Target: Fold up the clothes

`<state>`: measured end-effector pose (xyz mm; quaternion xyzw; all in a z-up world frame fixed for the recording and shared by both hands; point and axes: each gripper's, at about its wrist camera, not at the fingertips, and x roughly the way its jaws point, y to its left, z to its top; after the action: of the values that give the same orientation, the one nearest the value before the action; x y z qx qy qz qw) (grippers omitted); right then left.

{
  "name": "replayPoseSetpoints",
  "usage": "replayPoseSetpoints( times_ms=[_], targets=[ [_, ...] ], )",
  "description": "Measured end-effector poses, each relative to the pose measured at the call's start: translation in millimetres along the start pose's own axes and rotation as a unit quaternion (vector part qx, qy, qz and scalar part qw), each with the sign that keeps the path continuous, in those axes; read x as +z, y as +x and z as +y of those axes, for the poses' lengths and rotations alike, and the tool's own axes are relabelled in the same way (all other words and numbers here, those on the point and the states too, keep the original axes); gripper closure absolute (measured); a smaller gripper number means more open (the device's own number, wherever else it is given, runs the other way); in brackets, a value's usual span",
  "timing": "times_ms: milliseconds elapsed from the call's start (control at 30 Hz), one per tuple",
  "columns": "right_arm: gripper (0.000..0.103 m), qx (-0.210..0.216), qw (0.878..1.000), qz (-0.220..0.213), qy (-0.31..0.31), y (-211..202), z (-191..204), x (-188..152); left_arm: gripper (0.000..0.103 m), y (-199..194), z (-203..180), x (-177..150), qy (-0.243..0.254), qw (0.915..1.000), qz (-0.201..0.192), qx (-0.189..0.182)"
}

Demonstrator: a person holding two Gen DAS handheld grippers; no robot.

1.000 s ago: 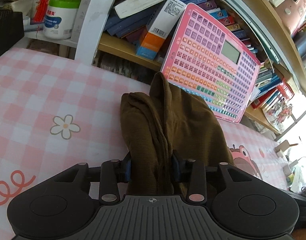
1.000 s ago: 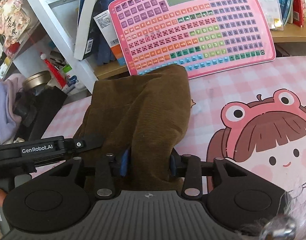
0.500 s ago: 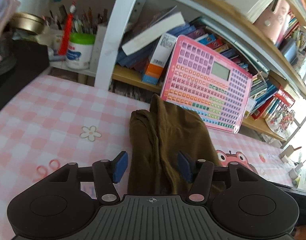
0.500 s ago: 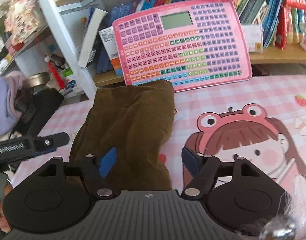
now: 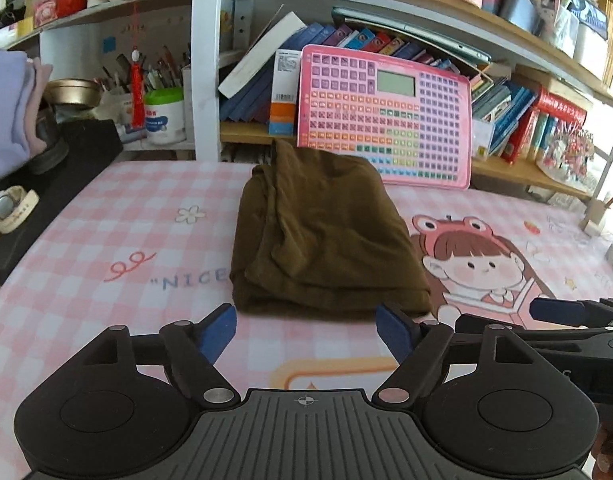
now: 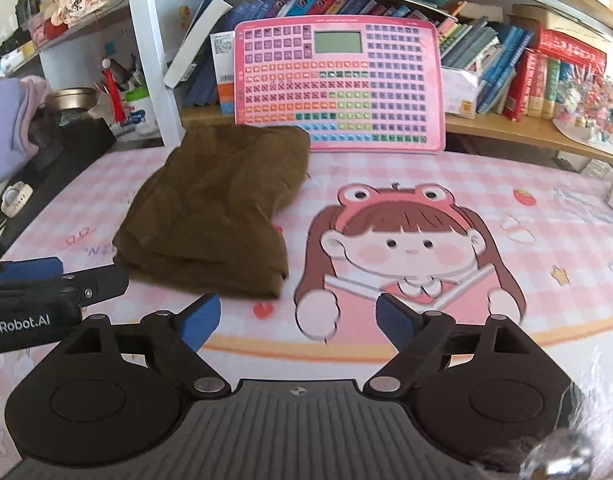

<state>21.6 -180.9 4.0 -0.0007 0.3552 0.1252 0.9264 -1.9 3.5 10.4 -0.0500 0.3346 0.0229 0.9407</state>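
**Garment folded and let go**

The brown garment (image 5: 322, 236) lies folded in a compact bundle on the pink mat (image 5: 106, 216), near the far shelf. Both the left gripper (image 5: 306, 326) and right gripper (image 6: 296, 316) have just opened, nothing between their jaws. This fold looks finished; only tidying may remain.

Left wrist view looks forward and down past its own left gripper (image 5: 306, 330), close over the pink checked mat (image 5: 106, 220), facing the bookshelf (image 5: 386, 12). Right wrist view rides the right gripper (image 6: 296, 320), aimed the same way. Both share the folded brown garment (image 5: 322, 240) ahead and the pink keyboard toy (image 6: 338, 84) beyond, and each glimpses the other gripper alongside.
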Motion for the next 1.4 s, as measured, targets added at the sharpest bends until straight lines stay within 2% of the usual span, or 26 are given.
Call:
replayPoseSetpoints(
  times_ms=[600, 1400],
  targets=[
    [0.016, -0.001, 1.000, -0.012, -0.003, -20, -12, -10, 0.012, -14, -21, -12, 0.014, 0.9988, -0.001, 0.046],
    [0.015, -0.003, 1.000, -0.008, -0.002, -20, -15, -11, 0.011, -12, -23, -13, 0.015, 0.9987, 0.006, 0.049]
  ],
)
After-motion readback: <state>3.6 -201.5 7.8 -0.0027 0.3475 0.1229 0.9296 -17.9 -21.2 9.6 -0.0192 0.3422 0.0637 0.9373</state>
